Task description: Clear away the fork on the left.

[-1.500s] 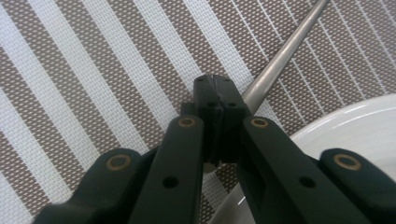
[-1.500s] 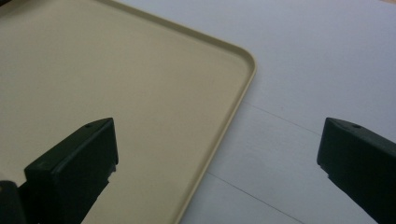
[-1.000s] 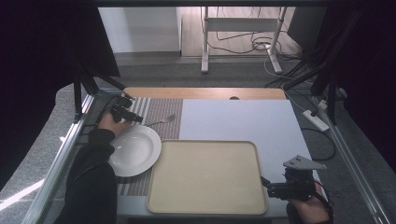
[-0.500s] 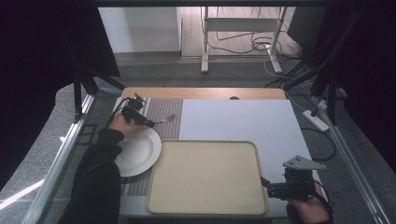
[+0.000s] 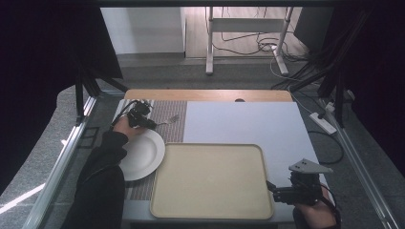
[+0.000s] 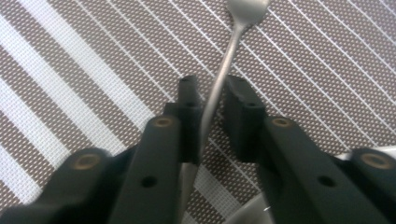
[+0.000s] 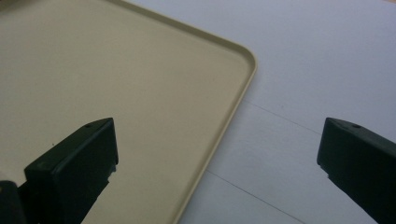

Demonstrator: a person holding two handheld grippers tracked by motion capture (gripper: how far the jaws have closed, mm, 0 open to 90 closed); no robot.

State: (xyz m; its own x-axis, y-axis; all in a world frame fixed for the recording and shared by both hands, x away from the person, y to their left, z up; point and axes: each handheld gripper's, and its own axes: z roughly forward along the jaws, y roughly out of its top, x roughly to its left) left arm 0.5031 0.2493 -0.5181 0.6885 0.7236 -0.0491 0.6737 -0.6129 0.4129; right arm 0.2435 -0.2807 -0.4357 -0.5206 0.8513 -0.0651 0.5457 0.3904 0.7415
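Note:
A silver fork (image 5: 170,119) lies on the striped brown placemat (image 5: 165,112) at the table's far left. My left gripper (image 5: 153,124) is lowered over its handle. In the left gripper view the fork (image 6: 225,69) runs between the jaws of this gripper (image 6: 212,93), which stand narrowly open on either side of the handle, the left one nearly touching it. A white plate (image 5: 142,155) sits just nearer than the fork. My right gripper (image 5: 271,191) hovers wide open at the near right corner of the beige tray (image 5: 210,181), with nothing between its jaws (image 7: 219,154).
The tray (image 7: 116,70) is bare and sits on a white sheet (image 5: 239,121) that covers most of the table. A wooden strip (image 5: 210,95) runs along the far edge. Metal rails border both sides, and cables and a power strip (image 5: 322,122) lie on the floor to the right.
My left gripper has moved right from the plate's far rim along the placemat and now straddles the fork handle. The right gripper has not moved.

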